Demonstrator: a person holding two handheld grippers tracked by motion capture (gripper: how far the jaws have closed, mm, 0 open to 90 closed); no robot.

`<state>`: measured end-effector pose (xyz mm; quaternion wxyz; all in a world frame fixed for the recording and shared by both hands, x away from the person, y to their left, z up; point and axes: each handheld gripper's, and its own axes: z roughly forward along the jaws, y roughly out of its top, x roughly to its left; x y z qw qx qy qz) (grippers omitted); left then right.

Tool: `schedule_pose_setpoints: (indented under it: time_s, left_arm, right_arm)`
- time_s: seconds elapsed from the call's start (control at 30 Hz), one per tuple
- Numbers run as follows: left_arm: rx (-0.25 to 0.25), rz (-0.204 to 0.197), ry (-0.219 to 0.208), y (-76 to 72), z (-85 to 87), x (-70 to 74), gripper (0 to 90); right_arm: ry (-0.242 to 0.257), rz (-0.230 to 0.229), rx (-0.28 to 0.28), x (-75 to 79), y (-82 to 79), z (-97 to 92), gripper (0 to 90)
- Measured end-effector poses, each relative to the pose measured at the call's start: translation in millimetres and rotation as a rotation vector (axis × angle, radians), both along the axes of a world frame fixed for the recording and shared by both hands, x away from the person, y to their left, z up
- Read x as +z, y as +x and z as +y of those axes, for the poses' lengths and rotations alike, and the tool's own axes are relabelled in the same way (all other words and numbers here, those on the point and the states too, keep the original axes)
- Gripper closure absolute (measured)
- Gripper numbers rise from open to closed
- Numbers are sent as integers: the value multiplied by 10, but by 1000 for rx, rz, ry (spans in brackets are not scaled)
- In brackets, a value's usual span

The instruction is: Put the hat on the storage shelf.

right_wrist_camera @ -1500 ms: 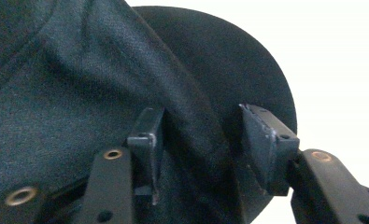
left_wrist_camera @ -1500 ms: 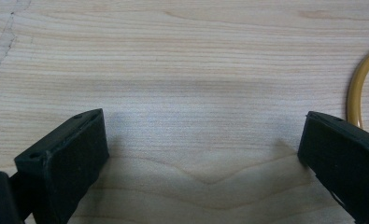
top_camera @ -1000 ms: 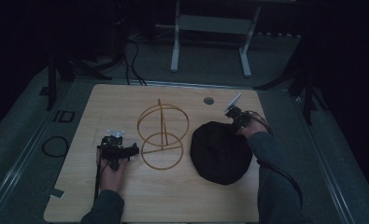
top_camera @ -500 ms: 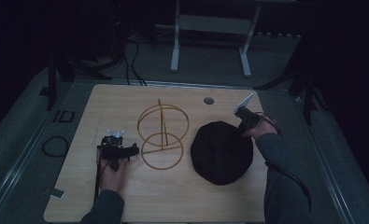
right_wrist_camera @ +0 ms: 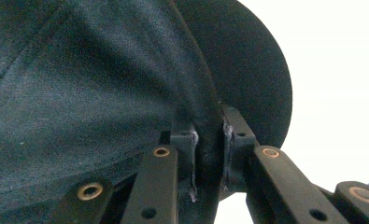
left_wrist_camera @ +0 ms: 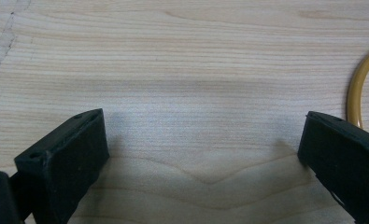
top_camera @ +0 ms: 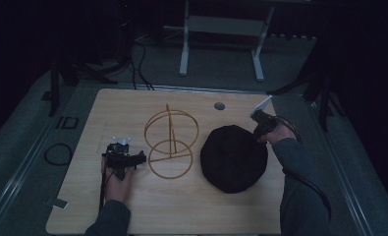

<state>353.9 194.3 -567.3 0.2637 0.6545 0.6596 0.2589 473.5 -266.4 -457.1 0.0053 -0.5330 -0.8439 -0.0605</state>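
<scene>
Black hat (top_camera: pixel 233 157): right of centre on the tabletop (top_camera: pixel 191 211), far-right rim pinched tight in my right gripper (right_wrist_camera: pixel 209 154). Wire stand (top_camera: pixel 171 143): just left of the hat, between my hands. Left gripper (left_wrist_camera: pixel 201 154): jaws wide, empty, resting left of the stand.

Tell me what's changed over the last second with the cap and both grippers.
The right gripper has pinched shut on the black cap's edge and drawn slightly outward, toward the table's right side, tugging the fabric. The left gripper stayed parked, jaws open, beside the gold wire stand, which hasn't moved.
</scene>
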Motion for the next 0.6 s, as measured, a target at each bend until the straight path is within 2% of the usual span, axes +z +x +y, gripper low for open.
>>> schedule_pose_setpoints:
  time_s: [0.03,0.6]
  left_arm:
    - [0,0,0,0,0,0,12]
    - [0,0,0,0,0,0,12]
  right_arm:
    - [13,0,-14,49,-10,-27,784]
    - [49,-9,-19,371,-67,-132,783]
